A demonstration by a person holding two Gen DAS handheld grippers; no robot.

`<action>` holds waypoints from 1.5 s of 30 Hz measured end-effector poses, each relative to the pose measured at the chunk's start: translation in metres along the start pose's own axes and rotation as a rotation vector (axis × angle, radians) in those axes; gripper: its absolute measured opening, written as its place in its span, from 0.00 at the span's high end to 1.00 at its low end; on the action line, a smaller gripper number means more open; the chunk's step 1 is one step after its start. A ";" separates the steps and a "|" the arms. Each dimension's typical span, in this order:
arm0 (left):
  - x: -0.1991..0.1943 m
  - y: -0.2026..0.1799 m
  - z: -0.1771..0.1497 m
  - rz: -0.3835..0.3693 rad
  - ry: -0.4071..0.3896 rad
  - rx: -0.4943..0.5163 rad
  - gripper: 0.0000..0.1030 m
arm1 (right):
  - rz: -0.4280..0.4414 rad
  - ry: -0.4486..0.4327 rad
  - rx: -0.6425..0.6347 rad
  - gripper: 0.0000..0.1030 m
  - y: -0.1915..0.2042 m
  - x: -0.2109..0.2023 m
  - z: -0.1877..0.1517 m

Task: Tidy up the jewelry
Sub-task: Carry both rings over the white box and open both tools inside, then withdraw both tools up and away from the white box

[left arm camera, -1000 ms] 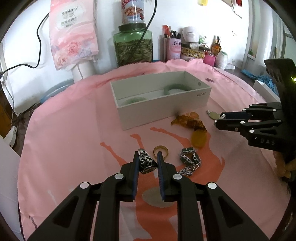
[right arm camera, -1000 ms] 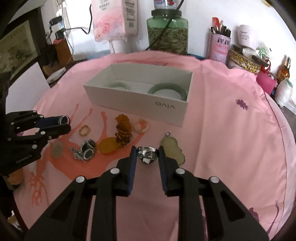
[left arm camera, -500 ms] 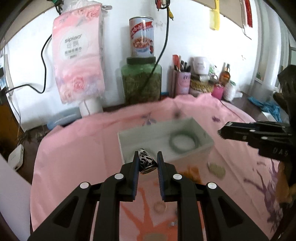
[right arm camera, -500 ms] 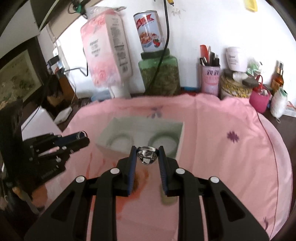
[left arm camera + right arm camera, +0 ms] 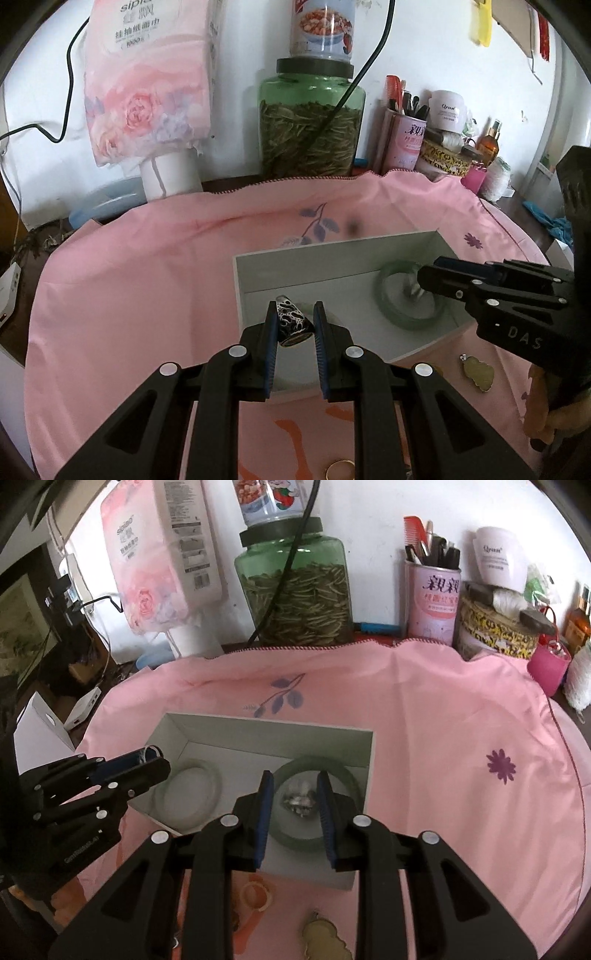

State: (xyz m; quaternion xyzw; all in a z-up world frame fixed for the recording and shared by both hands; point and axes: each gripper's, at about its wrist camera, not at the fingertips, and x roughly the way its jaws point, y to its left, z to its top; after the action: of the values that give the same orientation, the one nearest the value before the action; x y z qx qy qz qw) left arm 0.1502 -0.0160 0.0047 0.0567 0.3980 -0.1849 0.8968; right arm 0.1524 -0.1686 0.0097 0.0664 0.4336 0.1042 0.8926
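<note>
A white open box (image 5: pixel 332 266) (image 5: pixel 266 725) sits on the pink cloth. My left gripper (image 5: pixel 294 326) is shut on a black-and-white patterned ring (image 5: pixel 291 323) above the box's left end; in the right wrist view it (image 5: pixel 149 762) comes in from the left. My right gripper (image 5: pixel 295 801) hangs over the green bangle (image 5: pixel 314 843) (image 5: pixel 410 321) in the box. Its jaws are opening, and a silver ring (image 5: pixel 299 798), blurred, lies between them clear of both pads, inside the bangle's hoop. A pale bangle (image 5: pixel 192 792) lies in the left part of the box.
In front of the box lie a yellow-green pendant (image 5: pixel 476 373) (image 5: pixel 323 938), a gold ring (image 5: pixel 340 470) and an orange ring (image 5: pixel 255 893). Behind the cloth stand a green jar (image 5: pixel 310 136), a tissue pack (image 5: pixel 147 81) and a pink cup of combs (image 5: pixel 432 602).
Both grippers moved from above the loose jewelry to over the box. The right jaws parted and the silver ring came free; the left still pinches its patterned ring.
</note>
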 end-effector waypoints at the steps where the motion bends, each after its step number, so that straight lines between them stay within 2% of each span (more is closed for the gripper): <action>1: 0.001 0.000 -0.001 -0.001 0.003 0.002 0.82 | 0.003 -0.005 0.000 0.74 0.000 -0.001 0.000; 4: 0.003 -0.002 -0.003 0.004 0.010 0.012 0.81 | 0.009 -0.019 -0.003 0.72 0.000 -0.005 -0.001; 13: -0.001 -0.006 -0.004 0.020 -0.013 0.017 0.81 | 0.008 -0.073 0.003 0.47 0.001 -0.019 -0.002; 17: -0.005 -0.009 -0.006 0.039 -0.026 0.030 0.79 | 0.006 -0.093 0.002 0.41 0.004 -0.023 -0.003; 23: -0.017 -0.019 -0.011 0.092 -0.085 0.060 0.60 | -0.019 -0.132 -0.020 0.31 0.011 -0.030 -0.006; 31: -0.038 -0.033 -0.016 0.139 -0.147 0.089 0.49 | -0.048 -0.155 -0.038 0.31 0.022 -0.047 -0.010; 37: -0.069 -0.046 -0.027 0.156 -0.182 0.106 0.37 | -0.037 -0.202 -0.025 0.25 0.025 -0.083 -0.023; 42: -0.094 -0.055 -0.042 0.167 -0.214 0.116 0.29 | 0.012 -0.246 0.015 0.18 0.023 -0.112 -0.038; 45: -0.104 -0.057 -0.051 0.165 -0.221 0.102 0.25 | 0.030 -0.243 0.021 0.17 0.023 -0.117 -0.047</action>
State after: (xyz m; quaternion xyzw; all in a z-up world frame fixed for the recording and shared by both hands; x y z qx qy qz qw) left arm 0.0294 -0.0263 0.0491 0.1142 0.2811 -0.1356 0.9432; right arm 0.0421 -0.1739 0.0748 0.0943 0.3225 0.1044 0.9361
